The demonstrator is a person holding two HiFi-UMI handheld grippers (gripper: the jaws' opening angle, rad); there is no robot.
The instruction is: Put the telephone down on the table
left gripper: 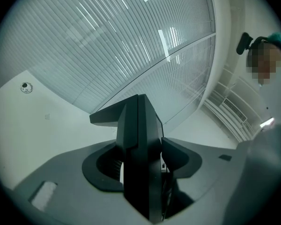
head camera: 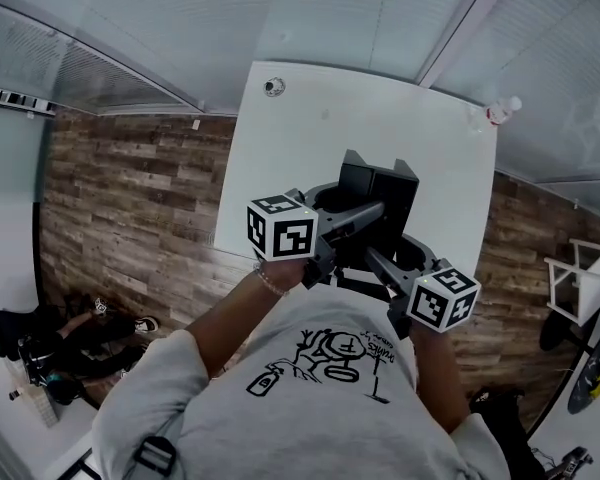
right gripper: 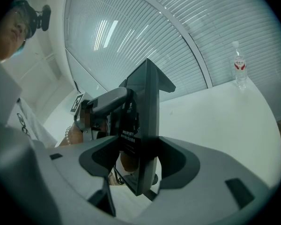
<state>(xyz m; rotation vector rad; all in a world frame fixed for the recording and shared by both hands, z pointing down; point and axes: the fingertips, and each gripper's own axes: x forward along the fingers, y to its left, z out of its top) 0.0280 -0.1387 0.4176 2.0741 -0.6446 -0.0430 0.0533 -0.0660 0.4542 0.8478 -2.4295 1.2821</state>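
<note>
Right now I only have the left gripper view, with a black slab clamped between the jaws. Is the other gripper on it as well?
Observer: Yes. The right gripper is clamped on the opposite side of that same telephone.
Operator: Where does it sit relative to the table?
Observer: In the head view it is over the near half of the white table, close to the person's chest and about mid-width.
Operator: Is there anything on the right side that I can't see?
Observer: A water bottle stands at the far right corner, well clear of the telephone.
</note>
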